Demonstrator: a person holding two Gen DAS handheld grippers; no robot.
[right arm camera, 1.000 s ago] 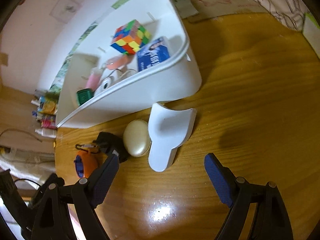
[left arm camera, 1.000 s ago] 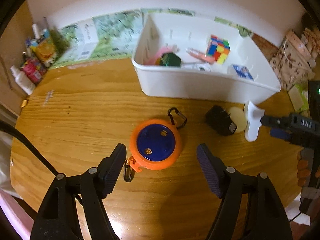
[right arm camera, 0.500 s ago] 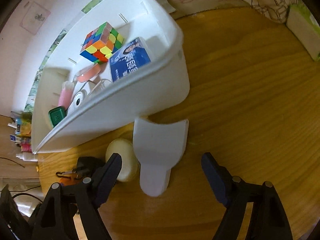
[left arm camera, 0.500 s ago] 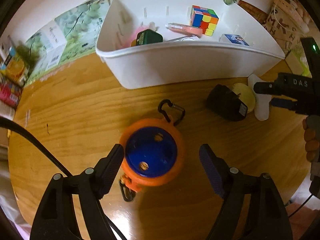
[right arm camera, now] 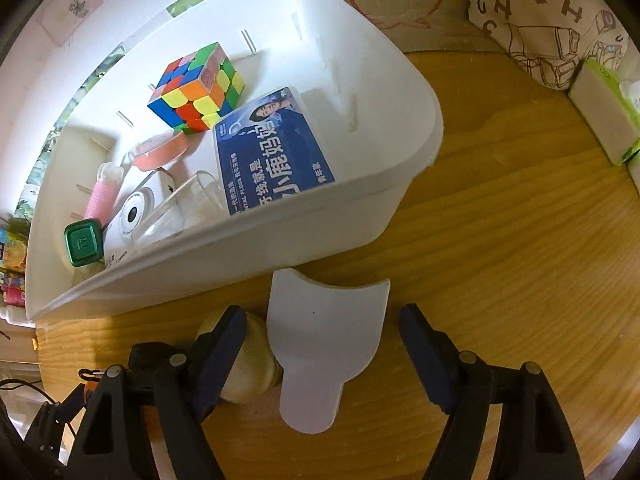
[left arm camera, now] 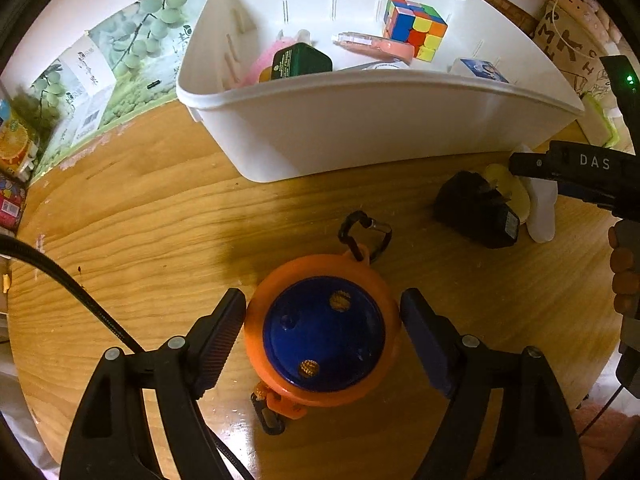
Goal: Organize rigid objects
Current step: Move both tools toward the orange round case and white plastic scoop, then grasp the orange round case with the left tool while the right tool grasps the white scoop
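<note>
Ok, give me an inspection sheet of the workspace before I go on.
Surface: round wooden table, bare grain.
Job's things: orange-and-blue round gadget with carabiner; white plastic scoop; black plug adapter; cream oval case; white plastic bin holding a colourful puzzle cube.
Clutter: printed boxes behind the bin.
Grippers: left gripper open, straddling the gadget; right gripper closing around the scoop, pads not touching.
Cables: black cable.
Surroundings: patterned bag.
</note>
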